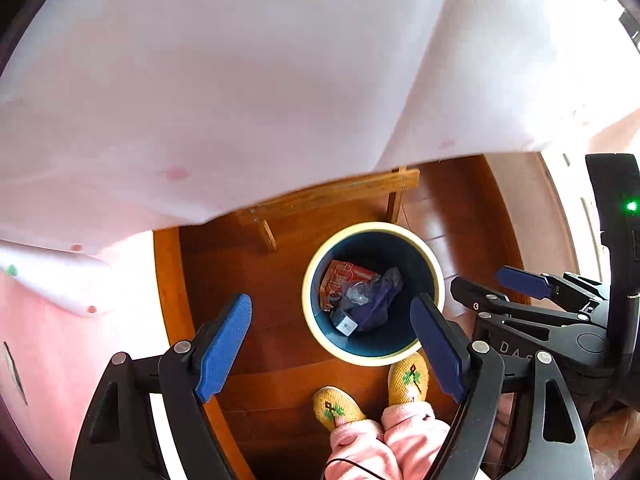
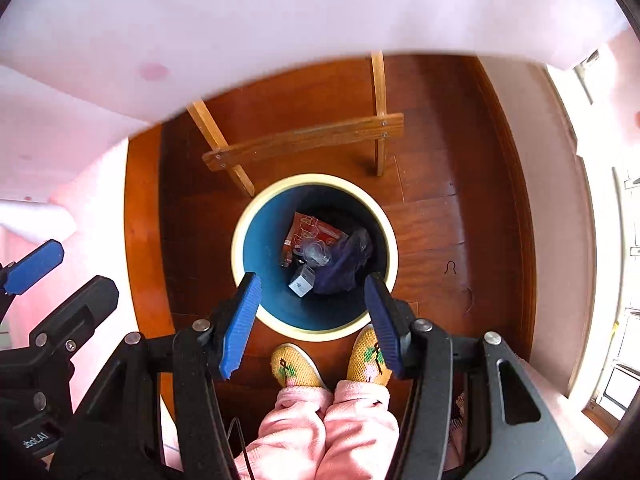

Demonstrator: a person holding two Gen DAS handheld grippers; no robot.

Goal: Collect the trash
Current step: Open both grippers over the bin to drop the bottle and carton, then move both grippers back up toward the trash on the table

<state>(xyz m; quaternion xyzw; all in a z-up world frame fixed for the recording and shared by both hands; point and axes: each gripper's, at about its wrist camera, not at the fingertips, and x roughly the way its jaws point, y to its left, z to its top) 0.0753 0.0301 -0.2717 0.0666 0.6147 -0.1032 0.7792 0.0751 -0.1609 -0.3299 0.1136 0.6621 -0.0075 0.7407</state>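
Observation:
A round bin (image 1: 320, 328) (image 2: 260, 240), blue inside with a cream rim, stands on the wooden floor below both grippers. In it lie an orange wrapper (image 1: 340, 280) (image 2: 310, 232), clear plastic (image 1: 358, 294) (image 2: 316, 252), a dark purple bag (image 1: 380, 300) (image 2: 344, 266) and a small white box (image 1: 346, 325) (image 2: 301, 285). My left gripper (image 1: 332, 320) hangs open above the bin's near-left rim, nothing between its blue pads. My right gripper (image 2: 314, 298) is open over the bin's near side, also with nothing in it. It shows at the right of the left wrist view (image 1: 496, 280).
A white-pink tablecloth (image 1: 240, 80) (image 2: 280, 8) overhangs the upper half of both views. A wooden table frame (image 1: 332, 196) (image 2: 304, 140) stands just behind the bin. A person's yellow slippers (image 1: 408, 380) (image 2: 296, 366) and pink trouser legs (image 2: 320, 428) are right before the bin.

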